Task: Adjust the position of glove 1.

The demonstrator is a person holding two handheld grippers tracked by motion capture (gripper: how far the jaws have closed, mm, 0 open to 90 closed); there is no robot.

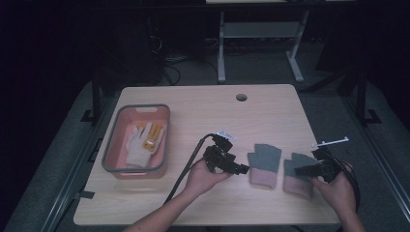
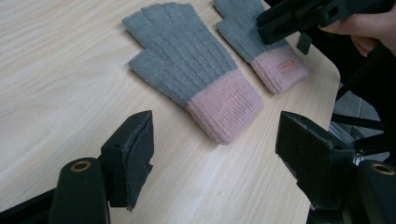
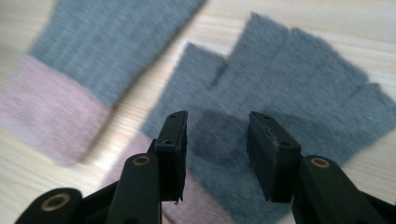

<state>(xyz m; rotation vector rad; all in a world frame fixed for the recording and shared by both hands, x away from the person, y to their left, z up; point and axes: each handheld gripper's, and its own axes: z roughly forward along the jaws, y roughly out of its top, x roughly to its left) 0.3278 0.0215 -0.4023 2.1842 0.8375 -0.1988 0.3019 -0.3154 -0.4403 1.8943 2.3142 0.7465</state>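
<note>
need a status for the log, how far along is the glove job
Looks done: a white and yellow glove lies in the pink bin. In hand: the right gripper, jaws apart, hangs over the right grey-pink glove. Left: both grey-pink gloves lie on the table; the left gripper waits open beside the left one.

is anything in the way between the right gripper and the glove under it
Nothing visible. The right gripper hangs just above the right-hand grey and pink glove, jaws apart over its grey knit, with no object between. The other glove lies apart to the side.
</note>
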